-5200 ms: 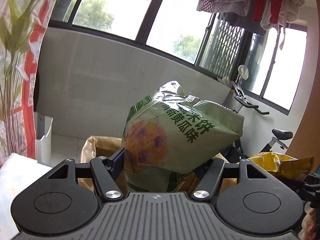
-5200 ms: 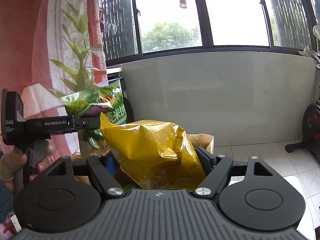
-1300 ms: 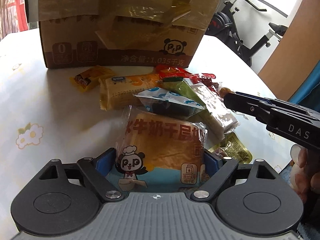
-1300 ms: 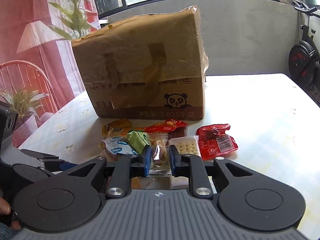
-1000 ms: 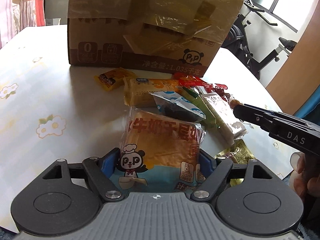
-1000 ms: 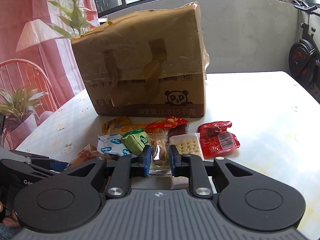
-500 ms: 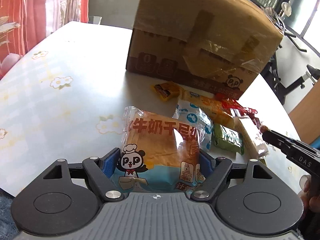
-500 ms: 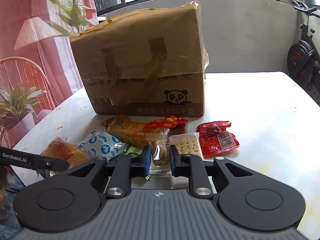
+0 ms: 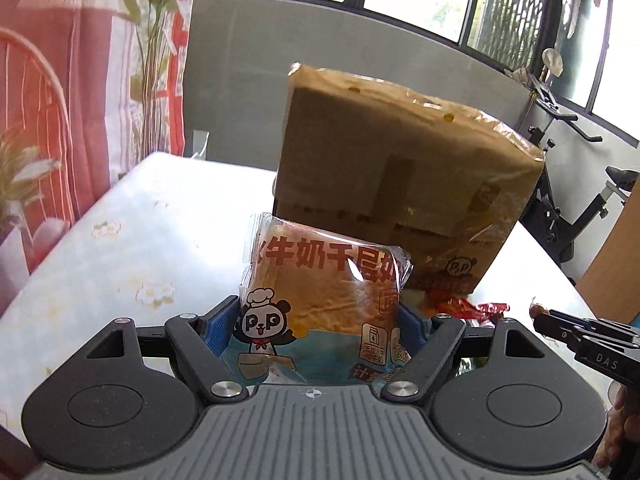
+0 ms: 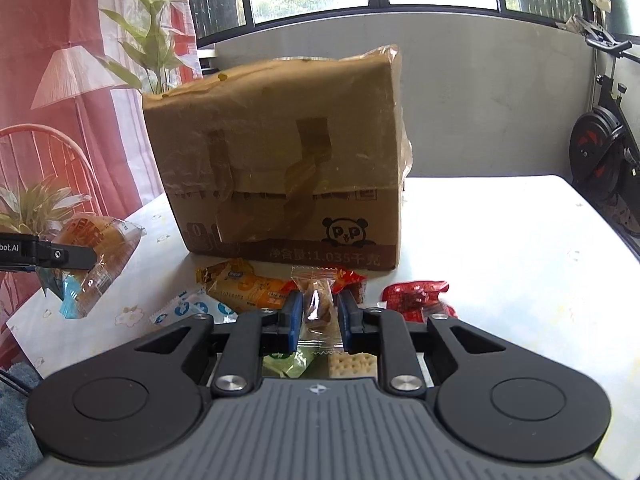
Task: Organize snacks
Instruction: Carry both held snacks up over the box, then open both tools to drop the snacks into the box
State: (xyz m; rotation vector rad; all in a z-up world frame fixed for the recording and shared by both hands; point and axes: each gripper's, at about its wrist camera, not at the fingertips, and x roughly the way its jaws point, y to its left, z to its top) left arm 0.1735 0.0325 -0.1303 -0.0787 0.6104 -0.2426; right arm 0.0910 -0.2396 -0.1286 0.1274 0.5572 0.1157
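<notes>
The left gripper (image 9: 320, 320) clasps a clear-wrapped panda-print bread packet (image 9: 324, 292) above the white floral table (image 9: 132, 240); the right gripper (image 10: 319, 316) pinches a small clear-wrapped brown snack (image 10: 318, 304) before the taped brown cardboard box (image 10: 280, 168).

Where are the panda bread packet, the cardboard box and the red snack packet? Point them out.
panda bread packet (image 9: 320, 292): left wrist view, front of wrapper.
cardboard box (image 10: 280, 168): right wrist view, taped front face.
red snack packet (image 10: 416, 294): right wrist view, centre of wrapper.
</notes>
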